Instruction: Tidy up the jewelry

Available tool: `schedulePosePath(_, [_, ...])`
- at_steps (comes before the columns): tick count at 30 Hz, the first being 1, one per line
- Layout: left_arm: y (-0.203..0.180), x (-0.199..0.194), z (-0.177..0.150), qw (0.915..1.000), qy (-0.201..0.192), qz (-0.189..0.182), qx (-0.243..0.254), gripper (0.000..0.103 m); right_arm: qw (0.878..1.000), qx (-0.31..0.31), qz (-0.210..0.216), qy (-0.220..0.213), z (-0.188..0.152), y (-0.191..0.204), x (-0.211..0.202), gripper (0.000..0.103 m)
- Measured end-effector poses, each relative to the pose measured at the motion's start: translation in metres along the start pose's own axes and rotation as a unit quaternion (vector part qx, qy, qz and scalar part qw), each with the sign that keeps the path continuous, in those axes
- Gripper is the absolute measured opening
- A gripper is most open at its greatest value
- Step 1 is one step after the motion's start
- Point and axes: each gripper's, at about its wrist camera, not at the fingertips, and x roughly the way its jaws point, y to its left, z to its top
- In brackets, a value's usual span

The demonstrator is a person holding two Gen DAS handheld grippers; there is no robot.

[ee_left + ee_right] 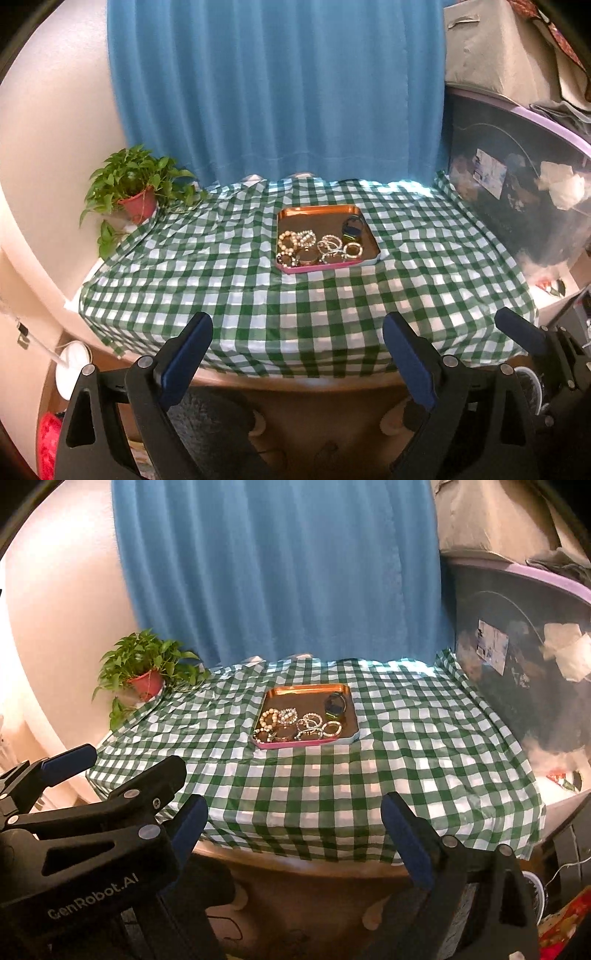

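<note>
A copper tray (317, 213) with a pink front rim sits on the green checked tablecloth (295, 295), towards the back centre. In it lie pearl bracelets (295, 239), silver bangles (332, 245) and a dark watch (352, 226). The tray (306, 692) and its pearl bracelets (271, 718) show in the right wrist view too. My left gripper (297, 332) is open and empty, held back over the table's near edge. My right gripper (293, 814) is open and empty beside it; one of its fingers (517, 328) shows at the right of the left wrist view.
A potted green plant (136, 188) in a red pot stands at the table's back left corner. A blue curtain (277, 85) hangs behind. A large clear storage bin (517, 192) with a purple lid borders the table's right side. A white fan (72, 363) stands on the floor at the left.
</note>
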Motion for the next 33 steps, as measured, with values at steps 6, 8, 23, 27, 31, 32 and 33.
schedulePosePath(6, [0.002,0.000,0.000,1.0000,-0.003,0.001,0.001,0.093,1.000,0.002,0.001,0.001,-0.001,-0.001,0.000,0.094])
schedulePosePath(8, [0.002,0.000,0.000,1.0000,-0.002,0.001,0.000,0.093,1.000,-0.001,-0.003,-0.002,-0.001,0.000,0.001,0.094])
schedulePosePath(23, [0.011,0.000,-0.001,1.0000,-0.001,0.006,-0.001,0.094,1.000,0.001,0.000,-0.001,0.000,0.002,0.001,0.094])
schedulePosePath(27, [0.011,0.000,-0.001,1.0000,-0.001,0.007,-0.001,0.094,1.000,0.001,0.000,-0.001,0.000,0.001,0.002,0.094])
schedulePosePath(31, [0.010,0.001,-0.001,1.0000,0.000,0.006,0.000,0.094,1.000,0.004,0.003,0.003,0.000,0.001,0.002,0.094])
schedulePosePath(32, [0.009,0.000,0.000,1.0000,0.000,0.007,0.000,0.094,1.000,0.005,0.003,0.004,-0.002,0.000,0.003,0.094])
schedulePosePath(33, [0.009,0.001,0.000,1.0000,0.000,0.007,0.000,0.094,1.000,0.005,0.003,0.004,-0.003,0.000,0.003,0.094])
